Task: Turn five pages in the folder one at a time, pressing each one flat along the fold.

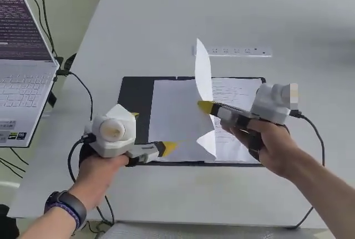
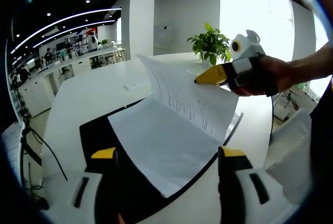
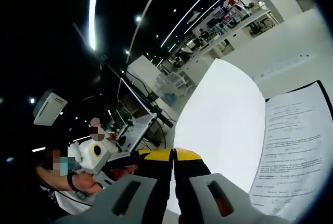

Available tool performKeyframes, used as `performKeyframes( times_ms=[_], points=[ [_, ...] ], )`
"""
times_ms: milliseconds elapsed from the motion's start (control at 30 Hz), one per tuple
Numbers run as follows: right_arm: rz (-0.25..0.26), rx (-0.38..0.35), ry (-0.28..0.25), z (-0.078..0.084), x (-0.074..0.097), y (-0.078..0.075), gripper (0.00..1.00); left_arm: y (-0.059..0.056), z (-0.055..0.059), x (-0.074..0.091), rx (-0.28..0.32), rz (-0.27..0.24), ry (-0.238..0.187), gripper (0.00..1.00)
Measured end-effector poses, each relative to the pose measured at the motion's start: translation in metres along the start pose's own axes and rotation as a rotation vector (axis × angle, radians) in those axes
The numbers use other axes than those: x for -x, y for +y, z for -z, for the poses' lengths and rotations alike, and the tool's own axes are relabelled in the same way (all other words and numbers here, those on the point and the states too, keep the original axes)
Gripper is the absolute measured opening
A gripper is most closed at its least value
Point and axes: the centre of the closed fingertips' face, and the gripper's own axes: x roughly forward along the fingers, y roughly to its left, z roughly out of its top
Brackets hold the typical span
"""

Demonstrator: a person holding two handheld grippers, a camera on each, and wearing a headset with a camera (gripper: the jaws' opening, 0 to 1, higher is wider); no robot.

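A black folder (image 1: 136, 97) lies open on the white table. One white page (image 1: 203, 75) stands nearly upright over the fold, and my right gripper (image 1: 205, 106) is shut on its edge. The right gripper view shows the yellow tips (image 3: 174, 155) pressed together on that blank sheet (image 3: 223, 109), with a printed page (image 3: 291, 146) lying flat to its right. My left gripper (image 1: 152, 132) stands open at the folder's near left corner. Its jaws (image 2: 167, 154) straddle the corner of the flat left page (image 2: 161, 146) without gripping it. The right gripper (image 2: 208, 76) holds the lifted page (image 2: 182, 91) ahead.
An open laptop (image 1: 16, 56) sits at the left table edge, with cables (image 1: 83, 84) trailing beside it. A white power strip (image 1: 236, 51) lies behind the folder. A potted plant (image 2: 210, 44) stands at the far end of the table.
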Motion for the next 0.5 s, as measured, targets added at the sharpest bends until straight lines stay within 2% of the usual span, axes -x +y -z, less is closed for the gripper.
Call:
performKeyframes(
  times_ms=[133,267,367,500],
  points=[
    [-0.012,0.0,0.036,0.011,-0.018,0.006,0.0,0.007,0.0,0.006,0.011,-0.012,-0.013,0.77],
    [-0.012,-0.003,0.062,0.02,-0.03,0.007,0.0,0.009,0.003,0.012,0.014,-0.016,-0.016,0.77],
    [0.009,0.0,0.082,0.028,-0.039,0.0,0.0,0.012,0.008,0.017,0.025,-0.022,-0.012,0.77],
    [0.033,-0.035,0.108,0.039,-0.05,-0.008,0.0,0.018,0.016,0.02,0.056,-0.039,-0.01,0.76]
  ],
)
